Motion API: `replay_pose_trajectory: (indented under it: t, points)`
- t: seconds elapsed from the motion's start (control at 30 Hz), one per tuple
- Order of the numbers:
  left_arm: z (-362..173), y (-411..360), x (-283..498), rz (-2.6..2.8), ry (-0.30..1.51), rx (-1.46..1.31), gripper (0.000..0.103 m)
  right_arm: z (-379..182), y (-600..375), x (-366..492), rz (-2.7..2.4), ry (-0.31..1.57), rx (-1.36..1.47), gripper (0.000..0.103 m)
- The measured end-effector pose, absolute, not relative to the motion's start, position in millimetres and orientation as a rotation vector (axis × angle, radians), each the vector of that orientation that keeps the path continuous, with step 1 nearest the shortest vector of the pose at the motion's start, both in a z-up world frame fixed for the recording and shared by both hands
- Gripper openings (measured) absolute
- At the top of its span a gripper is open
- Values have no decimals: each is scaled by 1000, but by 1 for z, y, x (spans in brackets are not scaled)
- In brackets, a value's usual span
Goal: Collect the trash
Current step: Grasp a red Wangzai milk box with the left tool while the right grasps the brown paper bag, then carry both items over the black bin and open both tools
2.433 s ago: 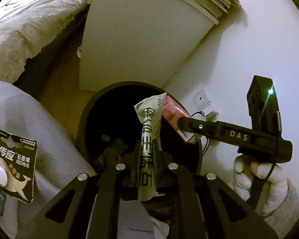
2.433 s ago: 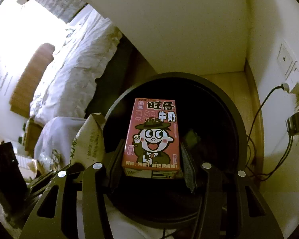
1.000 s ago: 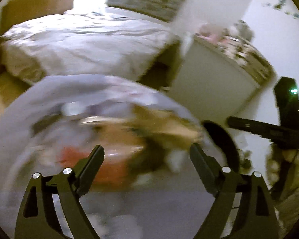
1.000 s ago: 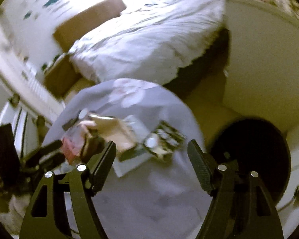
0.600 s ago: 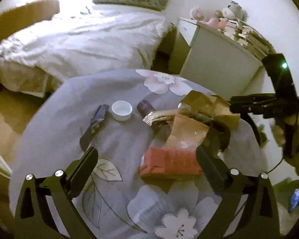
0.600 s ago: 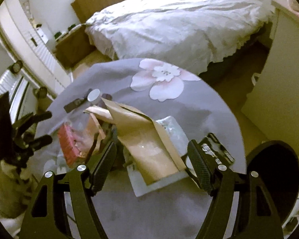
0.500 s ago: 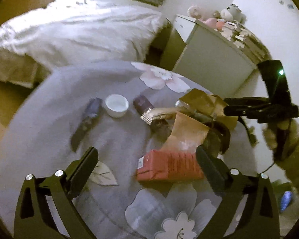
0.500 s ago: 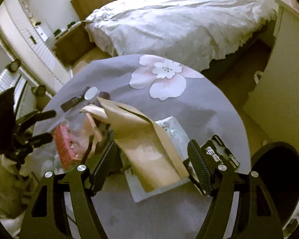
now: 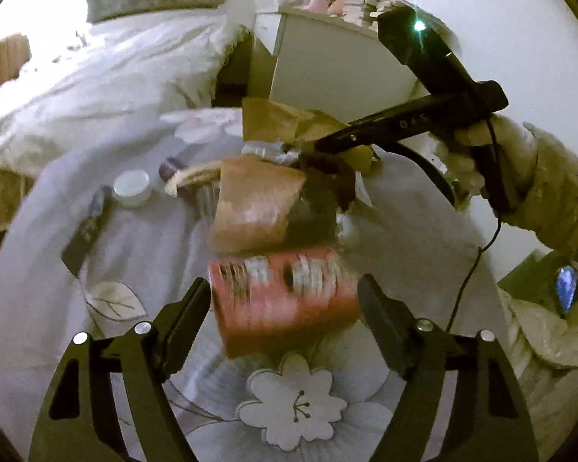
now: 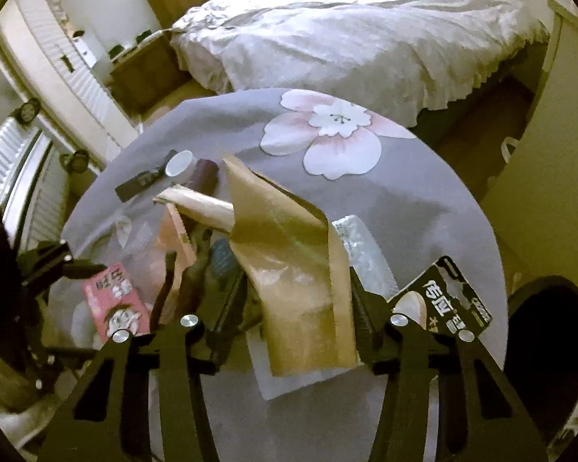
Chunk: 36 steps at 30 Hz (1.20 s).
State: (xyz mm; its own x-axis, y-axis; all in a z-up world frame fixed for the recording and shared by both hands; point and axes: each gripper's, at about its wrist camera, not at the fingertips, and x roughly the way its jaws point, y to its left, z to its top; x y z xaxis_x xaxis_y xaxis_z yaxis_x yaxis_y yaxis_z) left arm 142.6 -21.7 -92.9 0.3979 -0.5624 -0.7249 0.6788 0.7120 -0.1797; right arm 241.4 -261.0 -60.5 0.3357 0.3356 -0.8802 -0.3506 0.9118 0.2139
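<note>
A red milk carton (image 9: 285, 296) lies on the grey flowered tablecloth (image 9: 296, 404). My left gripper (image 9: 285, 300) is open, its jaws on either side of the carton, not closed on it. The carton also shows in the right wrist view (image 10: 115, 304). A brown paper bag (image 10: 289, 261) stands crumpled at the table's middle. My right gripper (image 10: 293, 296) is open, its jaws on either side of the bag's lower part. In the left wrist view my right gripper reaches into the bag (image 9: 258, 200) from the right. The black trash bin (image 10: 547, 338) stands on the floor right of the table.
A black battery card (image 10: 443, 300), a clear plastic wrapper (image 10: 358, 242), a white cap (image 10: 179, 163), a dark tube (image 10: 204, 175) and a dark flat wrapper (image 10: 138, 184) lie on the table. A bed (image 10: 366, 27) stands behind, and a white cabinet (image 9: 339, 65) to the right.
Both grippers dropped their trash in the bin, opened and swung back over the table. The left has now closed in on the red carton; the right has come down around the paper bag.
</note>
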Motion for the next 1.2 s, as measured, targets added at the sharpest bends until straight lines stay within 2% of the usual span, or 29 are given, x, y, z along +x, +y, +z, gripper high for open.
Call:
replay_pose_trajectory:
  t: [0.07, 0.17, 0.27, 0.37, 0.6, 0.73, 0.83, 0.93, 1.2]
  points:
    - [-90, -24, 141, -792, 836, 166, 90, -57, -263, 238, 450, 1134, -9, 47]
    - [-88, -32, 137, -819, 792, 242, 95, -50, -264, 232, 452, 1121, -11, 46]
    - [-99, -44, 143, -822, 832, 331, 96, -44, -267, 227, 453, 1110, -1, 46]
    - [-113, -43, 163, -770, 947, 273, 98, -39, -271, 222, 447, 1103, 18, 46]
    - [-123, -36, 151, -633, 1039, 83, 97, -39, -273, 213, 447, 1107, 29, 46]
    - [-129, -45, 144, -495, 1007, 145, 97, -46, -273, 212, 445, 1125, 57, 46]
    - [-128, -41, 148, -432, 987, 113, 88, -46, -273, 208, 449, 1122, 66, 46]
    - [-125, -32, 153, -417, 979, 60, 88, -40, -276, 202, 458, 1107, 67, 45]
    - [-70, -27, 140, -449, 840, -48, 88, -13, -316, 192, 446, 1052, 172, 44]
